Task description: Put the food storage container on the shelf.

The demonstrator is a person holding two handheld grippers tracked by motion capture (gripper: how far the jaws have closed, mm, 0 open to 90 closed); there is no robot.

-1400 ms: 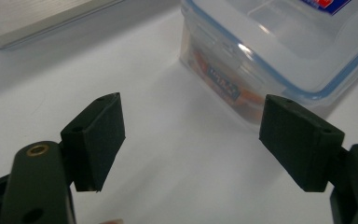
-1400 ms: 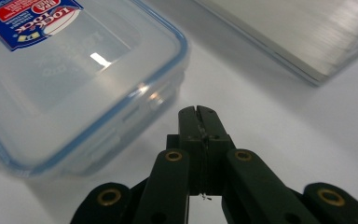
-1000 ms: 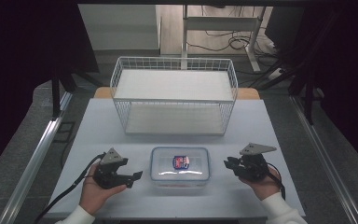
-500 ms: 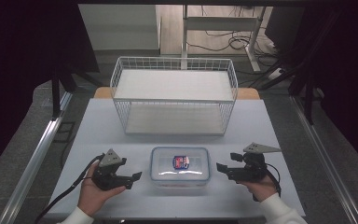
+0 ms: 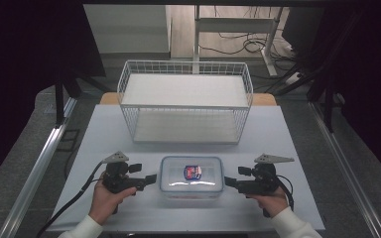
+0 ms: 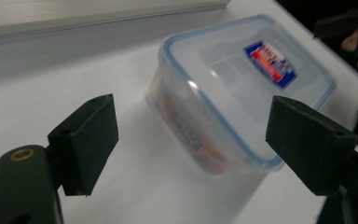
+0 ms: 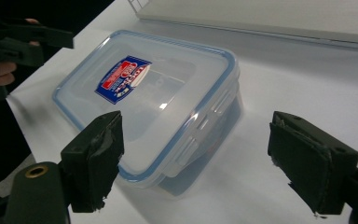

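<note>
**Flanking a lidded box from both short ends**

Sitting between the two tools on the near part of the pale grey table (image 5: 287,134): a clear rectangular plastic food container (image 5: 192,176) with a blue-rimmed snap lid and a red, white and blue label on top. Long axis running left to right across the table, so each short end faces one tool. Lying just beside the left gripper (image 5: 148,179), whose jaw tips look close to or touching the left end wall; hard to tell which from above. Lying a little farther from the right gripper (image 5: 229,181), with a narrow strip of table visible between its tips and the right end. Nearer hand, by a small margin: the left.

Jaws spread wide on both tools. Seen along the left gripper's own jaws, black pads well apart with a container corner between them, nothing clamped. Same from the right gripper view: pads wide, a lid latch on the container's end wall in the gap, nothing held.

Looks rigid and smooth-walled, glossy lid catching a glare, lid seated flat and apparently latched. Something red and blue inside against the side wall, too blurred to identify. Likely slippery under flat pads; probably better gripped at a latch tab or lid rim than on the bare wall.

Standing empty farther back: a white wire basket (image 5: 185,101), well apart from the container.
</note>
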